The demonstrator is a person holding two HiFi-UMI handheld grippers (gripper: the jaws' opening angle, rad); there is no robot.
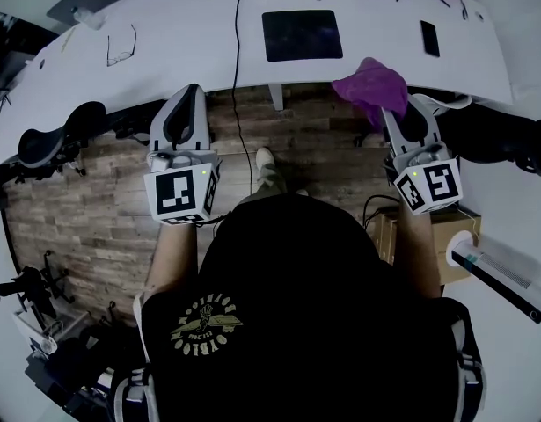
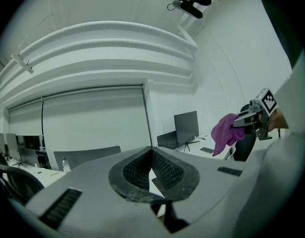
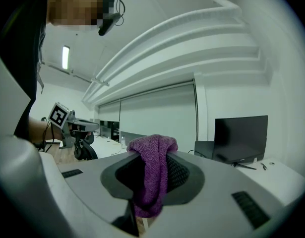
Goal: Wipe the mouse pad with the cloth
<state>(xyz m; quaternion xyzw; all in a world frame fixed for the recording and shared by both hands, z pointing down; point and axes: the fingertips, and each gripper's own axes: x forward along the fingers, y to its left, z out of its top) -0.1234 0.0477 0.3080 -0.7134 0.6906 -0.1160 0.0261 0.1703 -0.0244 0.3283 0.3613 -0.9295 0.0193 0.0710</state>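
In the head view, the right hand-held gripper (image 1: 390,118) is clamped on the purple cloth (image 1: 372,84), which bunches up out of its tips toward the white counter (image 1: 182,33). The dark mouse pad (image 1: 302,35) lies flat there, well apart from the cloth, ahead and to its left, its slightly longer side running along the counter's edge. The left hand-held gripper (image 1: 188,104) is held over the wooden floor (image 1: 94,200), short of the counter. The left gripper view shows its jaws closed together with nothing between them. The right gripper view shows the cloth (image 3: 153,177) pinched between the ribbed pads, folded over the tips and hanging down, long axis roughly vertical. The step in hand looks like carrying the cloth in; wiping has not begun. Next, the right gripper would need to reach forward and left, then lower the cloth onto the pad.
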